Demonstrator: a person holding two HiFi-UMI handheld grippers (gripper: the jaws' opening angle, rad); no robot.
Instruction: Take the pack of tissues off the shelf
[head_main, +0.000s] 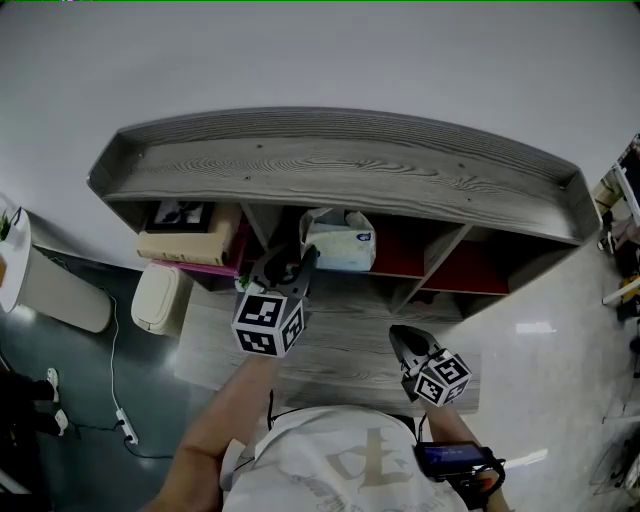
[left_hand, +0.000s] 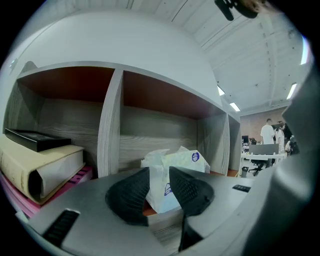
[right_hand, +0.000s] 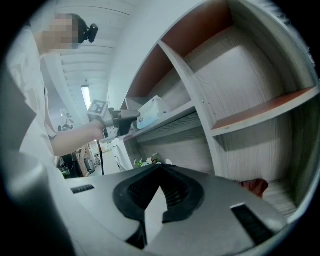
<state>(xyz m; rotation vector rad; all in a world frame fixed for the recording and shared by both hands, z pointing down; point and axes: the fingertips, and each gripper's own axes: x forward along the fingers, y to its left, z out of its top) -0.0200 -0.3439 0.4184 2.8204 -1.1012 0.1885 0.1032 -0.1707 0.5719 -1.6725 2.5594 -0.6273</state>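
Two grippers: we see the left gripper (left_hand: 159, 175) with jaws apart, flanking the near end of the pack of tissues (head_main: 340, 243) with no hold evident; the right gripper (right_hand: 160, 167) has its tips together, empty.
Position: middle compartment of the shelf (head_main: 340, 165), beside the left divider (head_main: 262, 225).
Long axis: along the shelf's front edge, left end toward the left gripper.
Obscured: the shelf hides the pack's rear in the head view; the blue label (left_hand: 195, 157) is unreadable.

No text can be read; only an illegible blue round logo is seen on the pack of tissues (left_hand: 177, 161).
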